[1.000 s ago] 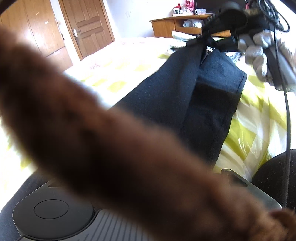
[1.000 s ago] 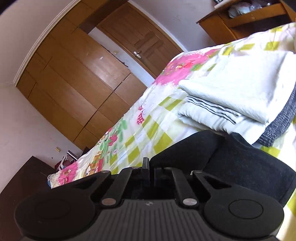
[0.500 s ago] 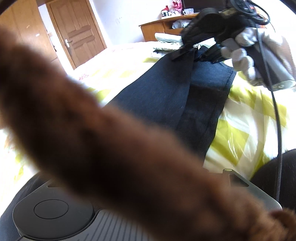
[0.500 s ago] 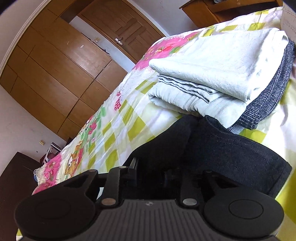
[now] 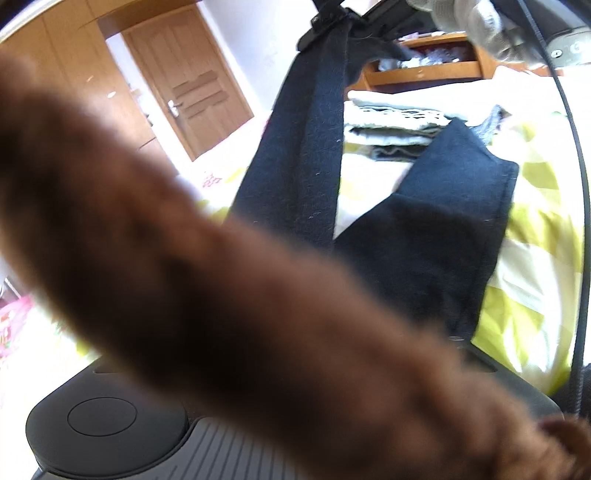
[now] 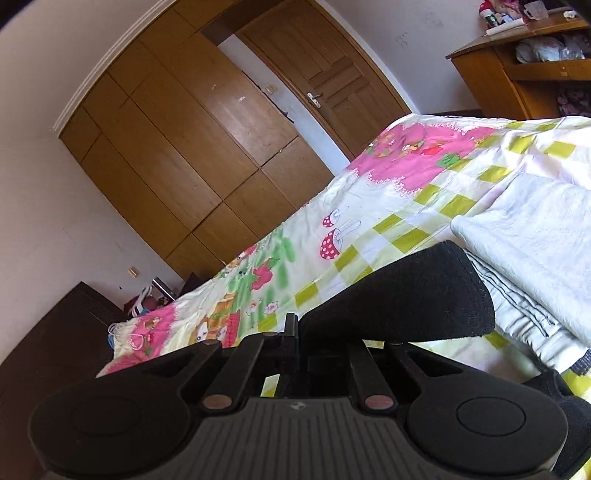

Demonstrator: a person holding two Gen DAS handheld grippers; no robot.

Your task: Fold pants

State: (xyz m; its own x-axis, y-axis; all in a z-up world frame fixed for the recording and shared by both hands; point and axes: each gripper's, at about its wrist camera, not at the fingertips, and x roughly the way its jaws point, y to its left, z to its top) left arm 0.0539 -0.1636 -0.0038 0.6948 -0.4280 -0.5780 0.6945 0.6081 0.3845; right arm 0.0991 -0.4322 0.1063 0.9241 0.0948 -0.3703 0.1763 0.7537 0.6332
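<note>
Hanging from the right claw (image 5: 328, 16) at the top of the left wrist view, the dark pants (image 5: 303, 147) have one leg lifted above the bed (image 5: 535, 229) while the other lies on it in front of the stack of folded laundry (image 5: 391, 118); a blurred brown furry sleeve (image 5: 184, 277) hides the left claw, so I cannot tell its state. From the right wrist view, the right claw (image 6: 295, 332) is closed narrowly on the pants (image 6: 402, 295), just beside the folded laundry (image 6: 535, 251) on the bed (image 6: 369, 206).
</note>
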